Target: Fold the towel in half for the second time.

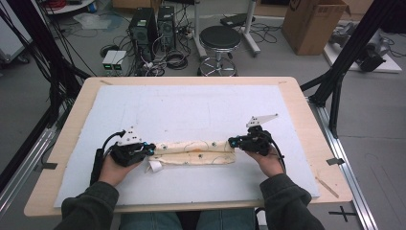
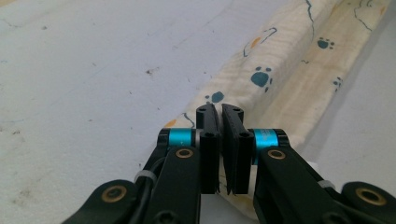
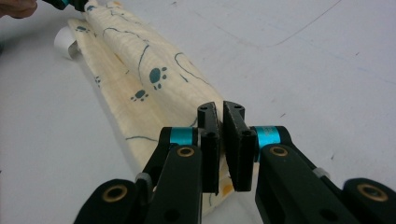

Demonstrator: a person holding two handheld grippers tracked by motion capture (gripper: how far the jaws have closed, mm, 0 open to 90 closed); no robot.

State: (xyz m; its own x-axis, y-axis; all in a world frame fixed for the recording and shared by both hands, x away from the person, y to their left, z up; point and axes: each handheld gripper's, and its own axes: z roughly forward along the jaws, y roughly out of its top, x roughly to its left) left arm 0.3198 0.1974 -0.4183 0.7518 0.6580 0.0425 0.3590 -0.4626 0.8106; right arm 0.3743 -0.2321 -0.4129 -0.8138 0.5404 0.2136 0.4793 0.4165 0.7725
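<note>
The worktop is wood with a big white sheet laid over most of it. Across the near part of that sheet lies a long folded cloth, cream with teal paw prints, stretched between my two hands. A small white tag sticks out from under its left end.

My left claw is pinched down on the left end of the cloth, its jaws nearly together with the fabric caught between them. My right claw is clamped the same way on the right end. Both ends sit just off the sheet where I grip them.
</note>
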